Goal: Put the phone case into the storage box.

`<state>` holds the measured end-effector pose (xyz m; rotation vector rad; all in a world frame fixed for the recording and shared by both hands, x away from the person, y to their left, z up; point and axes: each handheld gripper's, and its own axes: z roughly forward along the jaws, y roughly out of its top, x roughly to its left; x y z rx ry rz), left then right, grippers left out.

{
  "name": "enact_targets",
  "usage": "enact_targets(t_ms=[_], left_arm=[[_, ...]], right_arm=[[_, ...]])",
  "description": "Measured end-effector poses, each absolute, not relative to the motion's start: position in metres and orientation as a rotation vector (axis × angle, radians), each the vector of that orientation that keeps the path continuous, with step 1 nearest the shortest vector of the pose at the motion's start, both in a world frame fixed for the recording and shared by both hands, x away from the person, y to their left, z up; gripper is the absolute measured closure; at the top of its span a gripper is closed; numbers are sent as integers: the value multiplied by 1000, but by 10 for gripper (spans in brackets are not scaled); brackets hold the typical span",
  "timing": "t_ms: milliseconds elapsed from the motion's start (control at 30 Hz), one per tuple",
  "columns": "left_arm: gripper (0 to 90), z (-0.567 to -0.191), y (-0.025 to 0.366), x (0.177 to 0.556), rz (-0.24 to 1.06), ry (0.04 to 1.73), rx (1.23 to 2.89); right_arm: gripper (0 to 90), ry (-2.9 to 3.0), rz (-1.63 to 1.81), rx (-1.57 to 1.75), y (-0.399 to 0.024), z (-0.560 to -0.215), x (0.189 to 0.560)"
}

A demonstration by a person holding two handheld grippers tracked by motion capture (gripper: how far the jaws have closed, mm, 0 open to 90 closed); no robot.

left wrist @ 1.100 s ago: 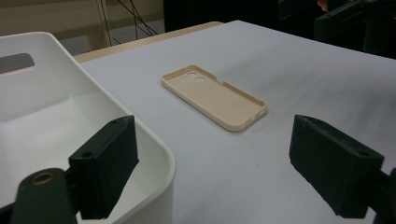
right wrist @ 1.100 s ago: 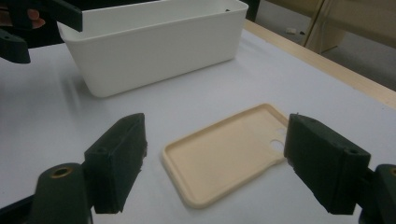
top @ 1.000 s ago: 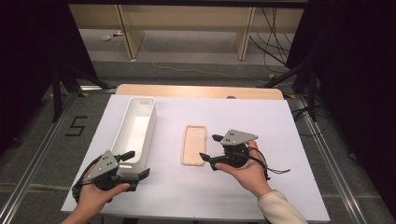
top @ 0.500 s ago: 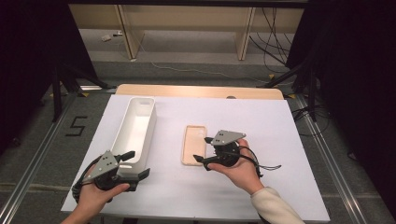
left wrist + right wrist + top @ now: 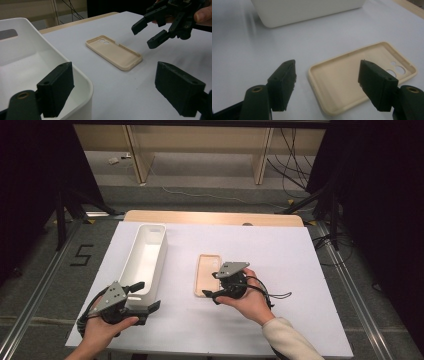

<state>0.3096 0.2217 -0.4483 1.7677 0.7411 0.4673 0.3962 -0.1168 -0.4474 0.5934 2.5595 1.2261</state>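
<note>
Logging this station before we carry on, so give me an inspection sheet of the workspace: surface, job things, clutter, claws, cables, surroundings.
Surface: white sheet over a wooden table.
Job's things: beige plastic phone case lying flat, hollow side up; long white plastic bin, empty, to its left.
Clutter: nothing seen.
Claws: right claw open at the case's near end, jaws just been closing, not gripping; left claw open beside the bin's near end.
Cables: black cable trails from right claw.
Surroundings: floor marked 5, wooden frame behind.

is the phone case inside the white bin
No, the phone case lies open side up on the white table sheet, apart from the white bin.
</note>
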Motion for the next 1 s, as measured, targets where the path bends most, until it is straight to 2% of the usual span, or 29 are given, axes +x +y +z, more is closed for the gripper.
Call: enact_targets(t_ms=[1000], left_arm=[[149,-448,221,309,465,752,1764]], right_arm=[[404,2756,765,405,-87,-468,415]])
